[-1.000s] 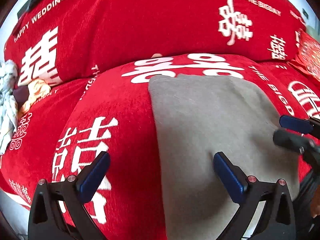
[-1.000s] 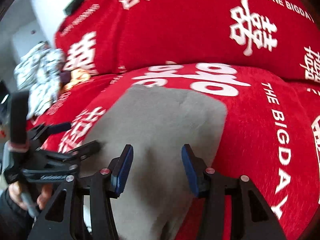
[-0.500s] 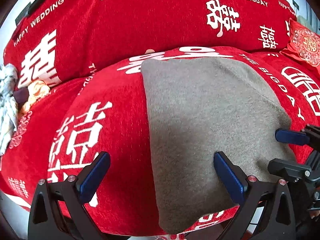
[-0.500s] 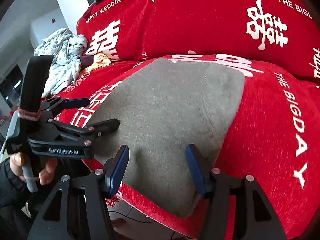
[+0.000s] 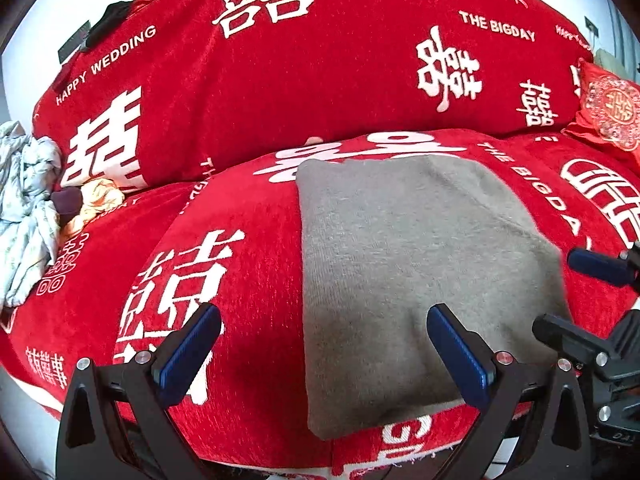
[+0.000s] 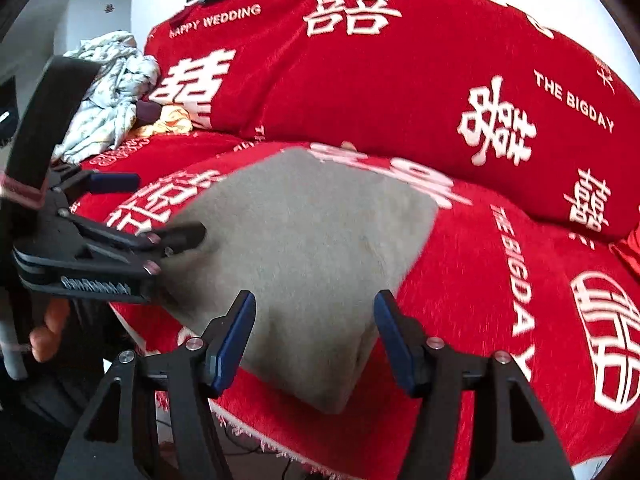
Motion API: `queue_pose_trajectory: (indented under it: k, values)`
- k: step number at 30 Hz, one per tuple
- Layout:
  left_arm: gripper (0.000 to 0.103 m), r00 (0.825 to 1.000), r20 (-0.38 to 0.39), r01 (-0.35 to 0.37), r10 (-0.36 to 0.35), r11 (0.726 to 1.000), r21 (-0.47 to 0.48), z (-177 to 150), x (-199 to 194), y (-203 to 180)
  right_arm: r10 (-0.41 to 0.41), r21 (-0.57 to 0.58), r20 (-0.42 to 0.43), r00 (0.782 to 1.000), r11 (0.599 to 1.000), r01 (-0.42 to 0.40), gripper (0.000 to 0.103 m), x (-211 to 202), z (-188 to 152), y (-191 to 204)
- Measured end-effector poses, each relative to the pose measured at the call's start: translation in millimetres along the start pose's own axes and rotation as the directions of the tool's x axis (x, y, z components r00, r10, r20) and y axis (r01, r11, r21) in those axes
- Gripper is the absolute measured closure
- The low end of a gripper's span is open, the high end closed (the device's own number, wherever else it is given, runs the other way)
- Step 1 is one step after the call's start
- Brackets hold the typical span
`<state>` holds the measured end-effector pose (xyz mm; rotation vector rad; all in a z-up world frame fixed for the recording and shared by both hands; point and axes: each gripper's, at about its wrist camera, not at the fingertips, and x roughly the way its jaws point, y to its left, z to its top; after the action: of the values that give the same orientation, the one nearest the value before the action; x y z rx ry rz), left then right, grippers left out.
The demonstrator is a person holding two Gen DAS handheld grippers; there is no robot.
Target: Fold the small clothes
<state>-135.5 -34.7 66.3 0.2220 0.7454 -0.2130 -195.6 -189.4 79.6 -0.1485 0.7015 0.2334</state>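
A grey folded garment (image 5: 404, 264) lies flat as a rough rectangle on the red sofa seat, near its front edge; it also shows in the right wrist view (image 6: 304, 248). My left gripper (image 5: 320, 344) is open and empty, held above the garment's near left edge, with one finger over red fabric and the other over grey. My right gripper (image 6: 314, 338) is open and empty above the garment's near right corner. The right gripper's fingers (image 5: 592, 268) show at the right edge of the left wrist view. The left gripper's fingers (image 6: 176, 236) show at the left of the right wrist view.
The red sofa cover (image 5: 280, 80) with white characters drapes the seat and backrest. A heap of pale printed clothes (image 5: 24, 208) with an orange piece (image 5: 96, 200) lies at the sofa's left end. A red embroidered cushion (image 5: 608, 108) sits at the right.
Both grippers have drawn back and up from the grey garment, which now lies further away and fully in view. The right gripper's jaws have widened. The garment has stayed flat.
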Motion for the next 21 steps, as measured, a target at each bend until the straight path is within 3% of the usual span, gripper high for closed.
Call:
queue_pose_trajectory:
  k: [3,7,9,13,16,21]
  values:
    - [0.000,0.997,-0.049,-0.052,0.052,0.999,-0.007,-2,15,3,0.012,0.022,-0.024,1.000,1.000,-0.011,0.037,15,17,-12]
    - [0.000,0.997,-0.078,-0.003,-0.001,0.998,-0.057,-9,25,11,0.141,0.134,-0.132,0.981,0.983,-0.123,0.036,55,35,-35]
    - [0.000,0.997,-0.076,-0.003,-0.001,0.999,-0.052,-9,24,10,0.171,0.189,-0.178,0.969,0.972,-0.137,0.033,77,40,-45]
    - [0.000,0.999,-0.049,-0.012,0.010,0.999,-0.033,-8,14,6,0.115,0.196,-0.177,0.978,0.977,-0.080,0.033,76,45,-43]
    - [0.000,1.000,-0.007,-0.003,0.003,1.000,-0.027,-6,1,1,0.021,0.157,-0.097,0.995,0.988,-0.006,0.033,46,40,-31]
    - [0.000,0.997,0.074,-0.030,0.033,0.998,-0.050,-4,-21,-9,-0.096,0.150,-0.020,0.995,0.984,0.097,0.030,1,22,-21]
